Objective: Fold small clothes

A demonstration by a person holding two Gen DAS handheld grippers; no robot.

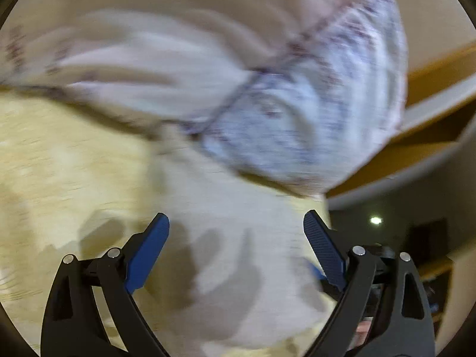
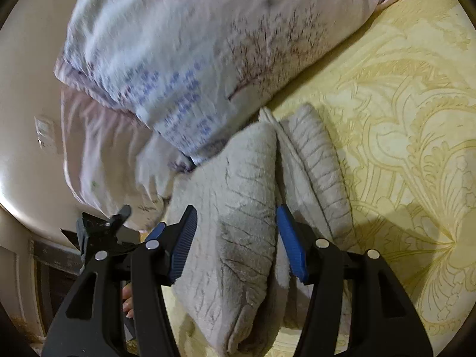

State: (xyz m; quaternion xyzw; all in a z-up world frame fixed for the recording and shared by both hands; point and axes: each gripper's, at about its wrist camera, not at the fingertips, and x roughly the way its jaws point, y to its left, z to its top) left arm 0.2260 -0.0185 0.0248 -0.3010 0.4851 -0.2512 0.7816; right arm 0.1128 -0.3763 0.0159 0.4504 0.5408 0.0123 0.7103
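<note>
A grey fuzzy garment (image 2: 247,208) lies folded into thick rolls on the yellow patterned bedspread (image 2: 401,148). My right gripper (image 2: 236,209) is shut on the nearer roll, its blue pads (image 2: 184,238) pressing both sides of the fold. The second roll (image 2: 318,160) lies just right of it. The left wrist view is blurred by motion. There my left gripper (image 1: 236,217) stands wide open above pale grey cloth (image 1: 238,267), with nothing pinched between its blue pads (image 1: 148,253).
A large printed pillow (image 2: 193,44) rests against the garment's far end and fills the blurred upper half of the left wrist view (image 1: 297,104). The bed's edge runs along the left, with a wall switch (image 2: 44,131) beyond it. Wooden furniture (image 1: 431,71) stands at the right.
</note>
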